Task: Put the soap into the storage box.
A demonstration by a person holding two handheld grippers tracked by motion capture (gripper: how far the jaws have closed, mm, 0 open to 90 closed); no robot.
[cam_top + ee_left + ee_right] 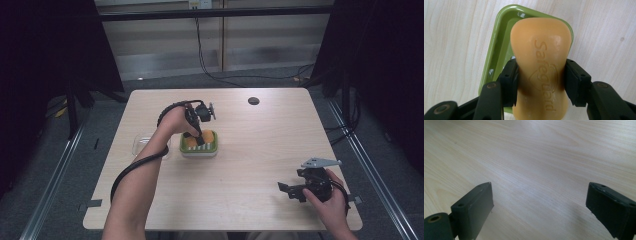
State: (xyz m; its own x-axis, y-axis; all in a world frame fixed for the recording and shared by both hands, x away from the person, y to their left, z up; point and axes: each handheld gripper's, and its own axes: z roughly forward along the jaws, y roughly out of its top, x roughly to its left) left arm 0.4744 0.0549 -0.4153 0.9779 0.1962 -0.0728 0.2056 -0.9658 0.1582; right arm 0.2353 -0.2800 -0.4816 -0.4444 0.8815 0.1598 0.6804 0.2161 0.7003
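Observation:
An orange soap bar [541, 62] stamped "Safeguard" is clamped across its waist by my left gripper [540, 82], both pads pressed into its sides. Under it sits a green soap dish [496, 50]. From above, the left gripper [196, 136] points down at the green dish [199, 151] left of the table's middle, with the orange bar [209, 137] at dish level; whether the bar rests in the dish I cannot tell. My right gripper [290, 191] lies low near the front right corner, jaws spread wide over bare wood [541, 185], holding nothing.
A clear plastic lid or tray [142, 145] lies just left of the green dish. A small dark round disc [253, 100] sits near the table's far edge. The light wooden tabletop [260, 150] has bare room between the two grippers. Dark curtains flank the table.

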